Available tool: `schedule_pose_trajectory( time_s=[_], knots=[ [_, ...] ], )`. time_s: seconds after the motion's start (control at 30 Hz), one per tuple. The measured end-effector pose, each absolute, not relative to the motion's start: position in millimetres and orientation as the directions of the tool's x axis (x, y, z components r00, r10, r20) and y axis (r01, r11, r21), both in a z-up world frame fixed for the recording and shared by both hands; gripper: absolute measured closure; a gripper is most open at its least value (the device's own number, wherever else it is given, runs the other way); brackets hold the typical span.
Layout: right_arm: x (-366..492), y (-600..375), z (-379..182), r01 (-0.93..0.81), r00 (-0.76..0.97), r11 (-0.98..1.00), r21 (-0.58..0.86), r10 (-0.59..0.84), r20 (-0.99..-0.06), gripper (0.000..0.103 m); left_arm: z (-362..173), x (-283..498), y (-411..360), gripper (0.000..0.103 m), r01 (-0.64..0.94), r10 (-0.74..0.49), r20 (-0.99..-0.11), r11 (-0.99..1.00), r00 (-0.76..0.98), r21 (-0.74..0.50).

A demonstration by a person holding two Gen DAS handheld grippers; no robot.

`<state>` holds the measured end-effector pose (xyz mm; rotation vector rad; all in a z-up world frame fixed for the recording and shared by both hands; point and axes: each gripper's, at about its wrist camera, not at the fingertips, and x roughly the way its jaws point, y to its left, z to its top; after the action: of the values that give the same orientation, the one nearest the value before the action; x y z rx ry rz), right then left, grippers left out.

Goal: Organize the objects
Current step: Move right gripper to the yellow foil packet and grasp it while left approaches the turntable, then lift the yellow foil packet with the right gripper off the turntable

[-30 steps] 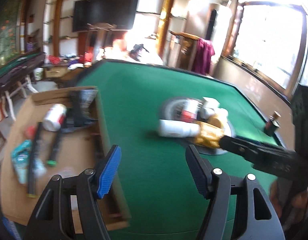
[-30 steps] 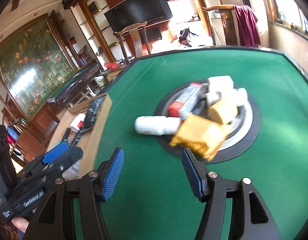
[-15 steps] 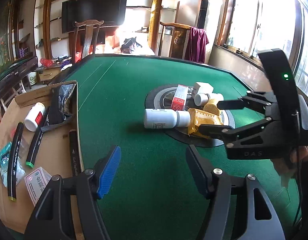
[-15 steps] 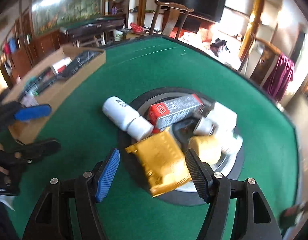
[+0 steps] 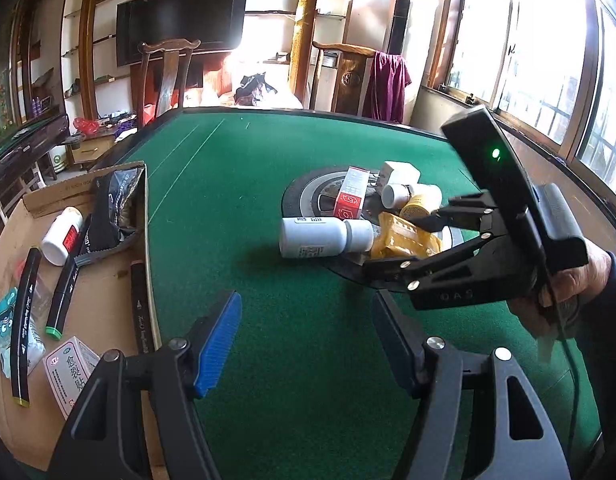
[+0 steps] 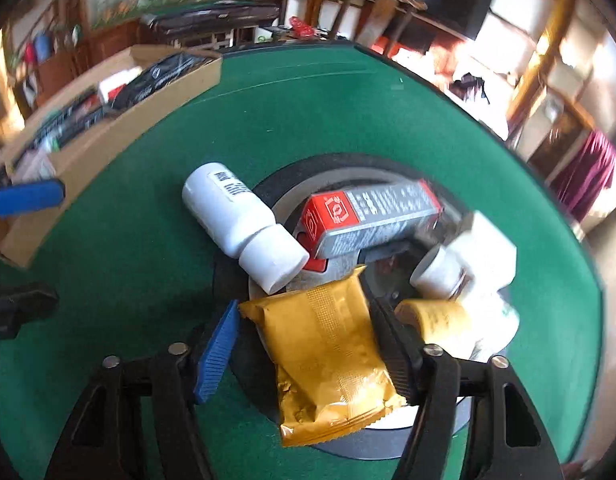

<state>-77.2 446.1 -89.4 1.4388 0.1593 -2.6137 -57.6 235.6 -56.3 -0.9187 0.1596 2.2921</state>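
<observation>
A gold foil packet (image 6: 331, 356) lies on the front of a round black and silver disc (image 6: 228, 264) on the green felt table. My right gripper (image 6: 306, 312) points down over it with the packet between its fingers; the jaws are closing, and the black finger (image 6: 391, 344) is at the packet's edge. Beside it lie a white bottle (image 6: 236, 220), a red and grey carton (image 6: 367, 216), a yellow bottle (image 6: 439, 316) and small white bottles (image 6: 467, 256). My left gripper (image 5: 306, 320) hangs open over bare felt, holding nothing. From there the right gripper (image 5: 399, 240) reaches into the pile.
A shallow cardboard box (image 5: 104, 292) at the table's left edge holds black markers (image 5: 64, 288), a white bottle (image 5: 62, 236), a black pouch (image 5: 112, 208) and small packets. A hand (image 5: 579, 280) holds the right gripper. Chairs and shelves stand beyond the table.
The right gripper has swung in, rolled and dropped over the pile, so the gold packet now sits between its fingers. The left gripper settled early and has since kept still.
</observation>
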Motion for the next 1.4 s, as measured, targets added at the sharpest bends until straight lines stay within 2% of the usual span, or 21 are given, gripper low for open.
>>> schedule_pose_trajectory(
  time_s=[0.13,0.17,0.23,0.43,0.47,0.5,0.53,0.6,0.8,0.9,1.1,1.23,1.4],
  knots=[
    [-53.7,456.6,-87.7,0.072,-0.532,-0.995,0.070,-0.097,-0.841,0.043,-56.5,-59.9,234.8,0.037,-0.609,0.528,-0.657,-0.782,-0.538,-0.129],
    [-47.5,459.2,-86.7,0.046,-0.532,-0.994,0.100,-0.109,-0.840,0.051,-56.1,-60.3,234.5,0.037,-0.608,0.528,-0.656,-0.783,-0.539,-0.131],
    [-34.8,460.1,-86.0,-0.006,-0.534,-0.991,0.136,-0.112,-0.838,0.052,-55.9,-60.9,234.2,0.037,-0.606,0.529,-0.656,-0.784,-0.538,-0.135],
    [-17.9,444.1,-89.7,-0.061,-0.559,-0.996,0.063,-0.018,-0.829,0.049,-56.6,-61.6,232.9,0.037,-0.601,0.526,-0.655,-0.788,-0.543,-0.134],
    [-17.6,439.9,-90.4,-0.073,-0.549,-0.996,0.041,0.006,-0.836,0.041,-56.9,-61.8,232.7,0.037,-0.600,0.525,-0.656,-0.789,-0.543,-0.135],
    [-17.1,437.4,-91.0,-0.083,-0.551,-0.996,0.034,0.018,-0.835,0.038,-57.2,-62.0,232.3,0.037,-0.598,0.524,-0.656,-0.790,-0.544,-0.135],
    [-14.8,434.7,-91.6,-0.097,-0.558,-0.995,0.015,0.042,-0.829,0.040,-57.0,-62.0,231.6,0.037,-0.598,0.525,-0.655,-0.790,-0.543,-0.136],
    [-9.6,430.3,-91.8,-0.122,-0.561,-0.992,-0.022,0.088,-0.823,0.054,-56.6,-61.4,230.4,0.037,-0.600,0.528,-0.652,-0.788,-0.544,-0.138],
    [16.9,447.6,-68.5,-0.238,-0.619,-0.964,0.122,0.053,-0.784,0.055,-58.5,-59.0,234.7,0.037,-0.611,0.523,-0.656,-0.783,-0.544,-0.118],
    [28.1,466.8,-43.7,-0.295,-0.684,-0.932,0.213,0.050,-0.727,0.055,-57.5,-56.3,237.2,0.037,-0.621,0.532,-0.644,-0.776,-0.550,-0.111],
    [25.8,485.8,14.3,-0.378,-0.723,-0.900,0.217,0.141,-0.677,0.055,-59.4,-55.7,242.3,0.037,-0.632,0.537,-0.639,-0.768,-0.551,-0.101],
    [28.4,475.4,83.8,-0.394,-0.754,-0.909,0.134,0.236,-0.613,0.055,-57.6,-56.0,241.1,0.037,-0.630,0.542,-0.633,-0.769,-0.553,-0.109],
    [30.5,470.8,190.3,-0.406,-0.825,-0.893,0.196,0.265,-0.500,0.055,-57.6,-57.0,240.9,0.037,-0.628,0.545,-0.633,-0.770,-0.550,-0.117]
  ],
)
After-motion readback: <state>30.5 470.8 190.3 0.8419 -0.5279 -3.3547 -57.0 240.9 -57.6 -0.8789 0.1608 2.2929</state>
